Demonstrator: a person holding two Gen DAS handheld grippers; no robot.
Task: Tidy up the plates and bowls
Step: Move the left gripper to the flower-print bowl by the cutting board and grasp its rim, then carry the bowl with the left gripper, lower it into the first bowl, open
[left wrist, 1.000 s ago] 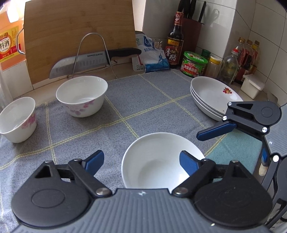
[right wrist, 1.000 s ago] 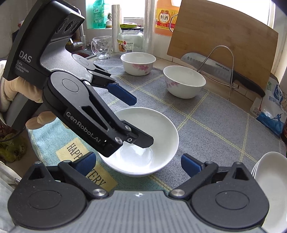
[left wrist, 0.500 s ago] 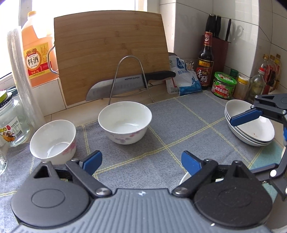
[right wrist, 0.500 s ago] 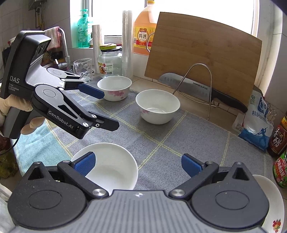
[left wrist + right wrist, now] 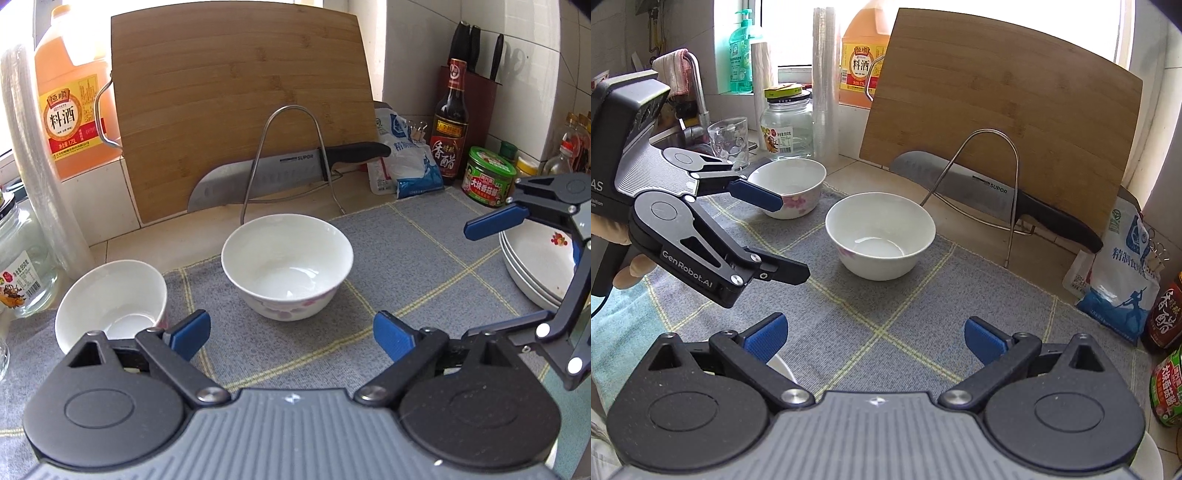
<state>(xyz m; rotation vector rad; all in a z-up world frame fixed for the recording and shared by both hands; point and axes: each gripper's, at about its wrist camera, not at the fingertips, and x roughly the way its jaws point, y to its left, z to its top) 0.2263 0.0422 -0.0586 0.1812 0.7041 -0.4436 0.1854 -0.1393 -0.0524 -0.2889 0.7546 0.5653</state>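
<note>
Two white bowls with pink flowers stand on the grey checked mat (image 5: 406, 258). The nearer bowl (image 5: 287, 266) sits mid-mat and also shows in the right wrist view (image 5: 881, 236). The second bowl (image 5: 110, 302) stands at the mat's left edge, and in the right wrist view (image 5: 788, 186) too. A stack of white plates (image 5: 535, 266) sits at the right. My left gripper (image 5: 291, 334) is open and empty, in front of the middle bowl. My right gripper (image 5: 875, 338) is open and empty; a sliver of a plain white bowl (image 5: 781, 367) shows under its left finger.
A bamboo cutting board (image 5: 240, 103) leans on the wall with a knife (image 5: 288, 168) on a wire rack. Bottles, jars and a salt bag (image 5: 410, 162) line the back right. A glass jar (image 5: 22, 262) and a glass cup (image 5: 728, 138) stand left, near a faucet.
Both grippers lifted and tilted up from the plain white bowl. It has dropped almost out of view; the two flowered bowls now fill the middle.
</note>
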